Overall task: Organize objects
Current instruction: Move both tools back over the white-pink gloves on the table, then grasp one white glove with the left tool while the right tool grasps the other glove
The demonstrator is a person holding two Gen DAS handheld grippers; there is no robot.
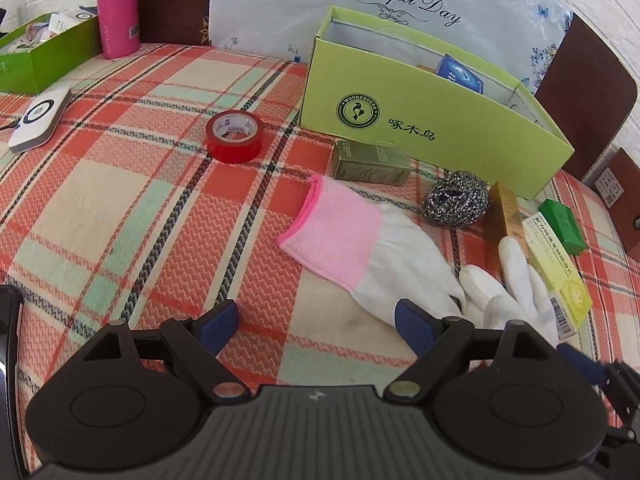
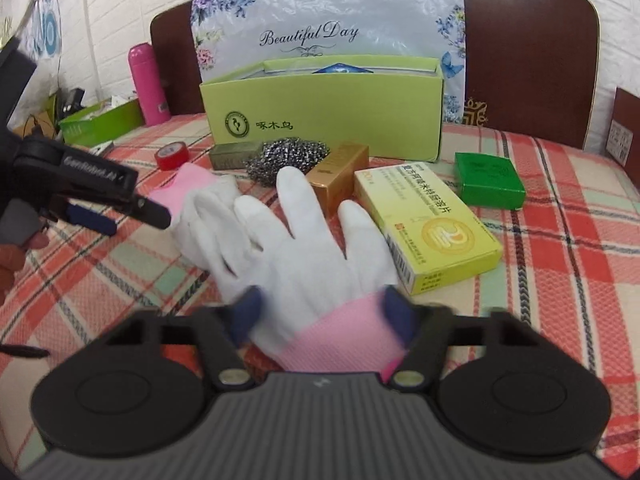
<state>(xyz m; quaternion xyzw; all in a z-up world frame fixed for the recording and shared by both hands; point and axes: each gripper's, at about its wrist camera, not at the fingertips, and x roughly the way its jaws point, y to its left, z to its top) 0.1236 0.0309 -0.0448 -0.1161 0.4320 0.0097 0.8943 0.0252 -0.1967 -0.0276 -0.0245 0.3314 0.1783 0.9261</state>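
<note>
Gloves lie in the middle of both pictures, on the checked cloth (image 1: pixel 120 200). The left wrist view shows one glove (image 1: pixel 360 248) from its cuff side: the pink cuff points to the upper left of the frame and the white fingers point to the lower right, so its long line runs slantwise. The right wrist view shows more. There a second glove (image 2: pixel 304 248) lies on top in front, with its pink cuff at the bottom of the frame and its fingers spread toward the top, so its long line runs straight up the frame. The first glove (image 2: pixel 204 200) peeks out behind it on the left. The right gripper (image 2: pixel 324 312) has its blue pads on each side of that pink cuff, but the pads are blurred, so I cannot tell if they pinch it or not. The left gripper (image 1: pixel 316 324) is spread wide with only cloth between its pads, and the glove lies just to its right. Only the left view shows the white flat gadget (image 1: pixel 38 116) at the left edge. Only the right view shows the left gripper from the side, at the left edge. Both views show the big green box (image 1: pixel 420 120), the red tape (image 1: pixel 235 136), the steel scrubber (image 1: pixel 456 200), the yellow box (image 2: pixel 428 228), the small green box (image 2: pixel 488 180) and the pink bottle (image 1: pixel 116 8).
</note>
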